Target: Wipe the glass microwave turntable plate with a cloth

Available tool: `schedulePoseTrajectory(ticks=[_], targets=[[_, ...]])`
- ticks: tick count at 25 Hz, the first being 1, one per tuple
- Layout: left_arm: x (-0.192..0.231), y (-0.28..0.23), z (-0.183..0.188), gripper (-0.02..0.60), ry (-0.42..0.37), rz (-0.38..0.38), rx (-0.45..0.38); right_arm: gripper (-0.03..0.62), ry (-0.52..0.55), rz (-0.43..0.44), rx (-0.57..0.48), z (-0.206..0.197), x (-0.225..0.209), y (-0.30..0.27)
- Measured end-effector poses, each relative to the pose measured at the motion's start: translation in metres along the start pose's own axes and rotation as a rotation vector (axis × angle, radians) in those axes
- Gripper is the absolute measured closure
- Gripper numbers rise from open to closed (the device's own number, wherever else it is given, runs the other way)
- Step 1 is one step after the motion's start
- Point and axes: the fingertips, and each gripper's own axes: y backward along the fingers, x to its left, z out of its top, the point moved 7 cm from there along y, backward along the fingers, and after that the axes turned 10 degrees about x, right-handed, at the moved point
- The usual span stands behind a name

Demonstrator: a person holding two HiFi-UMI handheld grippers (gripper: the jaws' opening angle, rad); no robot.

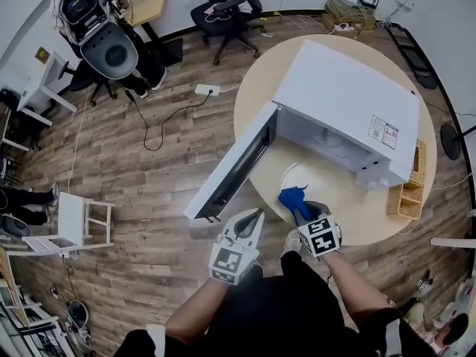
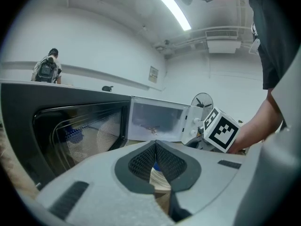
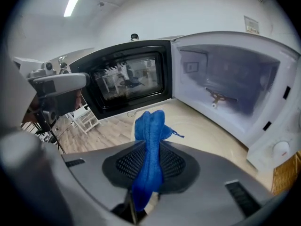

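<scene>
The glass turntable plate (image 1: 318, 184) lies on the round table (image 1: 256, 103) in front of the open white microwave (image 1: 349, 103). My right gripper (image 1: 300, 209) is shut on a blue cloth (image 1: 291, 197), whose bunched end hangs over the plate's near edge. In the right gripper view the cloth (image 3: 149, 145) stands up between the pads, with the microwave cavity (image 3: 235, 88) beyond it. My left gripper (image 1: 255, 218) hovers at the table's near edge below the open door (image 1: 234, 166), jaws together and holding nothing. The left gripper view looks past the door (image 2: 70, 131) into the cavity (image 2: 155, 124).
A wicker rack (image 1: 409, 188) stands at the table's right edge beside the microwave. The door juts out left over the wood floor. A white stool (image 1: 78, 225), office chairs (image 1: 227, 10) and a cable with a power strip (image 1: 204, 90) are on the floor.
</scene>
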Motion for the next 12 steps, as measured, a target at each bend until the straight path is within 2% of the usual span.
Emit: schedulePoseTrajectory(ticks=[7,12], targets=[[0.01,0.014,-0.004,0.575,0.019,0.038,-0.006,0.517,-0.012,0.01,0.102,-0.018,0.009,-0.03],[0.013,0.023,0.0,0.575,0.028,0.047,-0.026,0.517,0.039,-0.014,0.123,-0.022,0.012,-0.039]])
